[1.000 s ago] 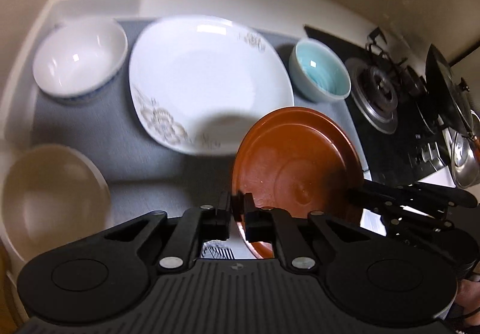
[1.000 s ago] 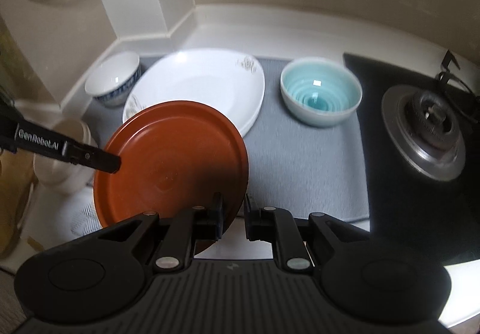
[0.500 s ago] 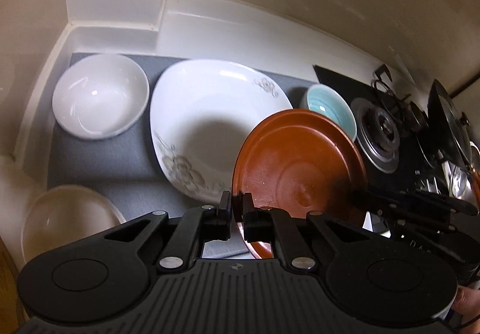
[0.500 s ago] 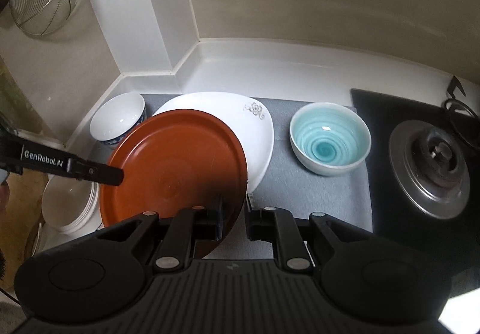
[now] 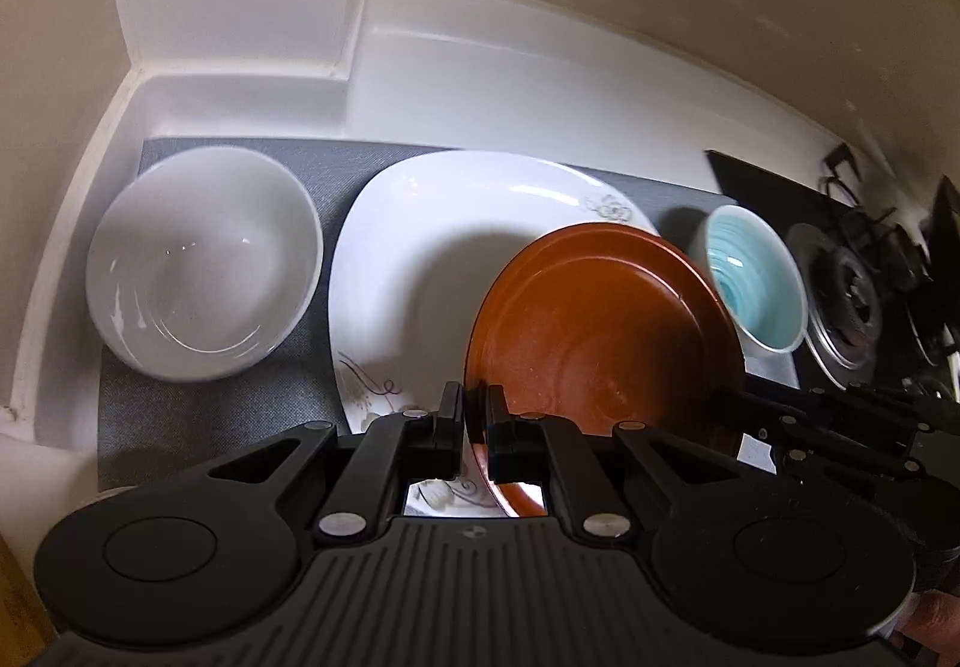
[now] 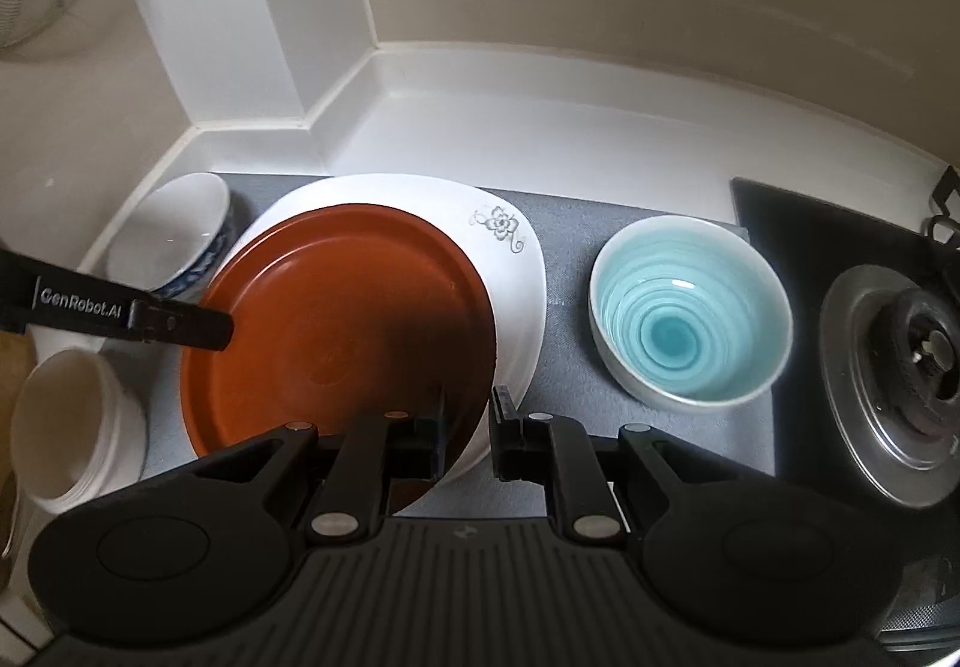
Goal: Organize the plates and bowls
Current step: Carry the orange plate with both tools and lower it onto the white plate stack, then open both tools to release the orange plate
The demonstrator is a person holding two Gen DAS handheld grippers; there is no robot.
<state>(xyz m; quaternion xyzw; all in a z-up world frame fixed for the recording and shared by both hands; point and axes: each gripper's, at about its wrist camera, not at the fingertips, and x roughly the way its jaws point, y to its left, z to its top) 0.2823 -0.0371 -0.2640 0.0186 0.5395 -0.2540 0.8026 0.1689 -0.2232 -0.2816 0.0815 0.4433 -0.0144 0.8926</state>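
A brown round plate (image 5: pixel 600 331) (image 6: pixel 336 319) is held over the white square plate (image 5: pixel 432 247) (image 6: pixel 510 295) on the grey mat. My left gripper (image 5: pixel 475 415) is shut on the brown plate's near-left rim. My right gripper (image 6: pixel 467 415) grips its near-right rim between its fingers. A white bowl (image 5: pixel 198 265) (image 6: pixel 174 235) sits to the left of the white plate. A light blue bowl (image 5: pixel 756 283) (image 6: pixel 690 313) sits to its right.
A cream bowl (image 6: pixel 78 421) stands at the left off the mat. The gas hob (image 6: pixel 900 361) (image 5: pixel 852 283) lies to the right of the mat (image 6: pixel 576 409). Walls and a raised white ledge (image 5: pixel 480 85) close the back and left.
Both grippers have carried the brown plate forward and left. It now lies over the white square plate. Both cameras sit closer to the back wall.
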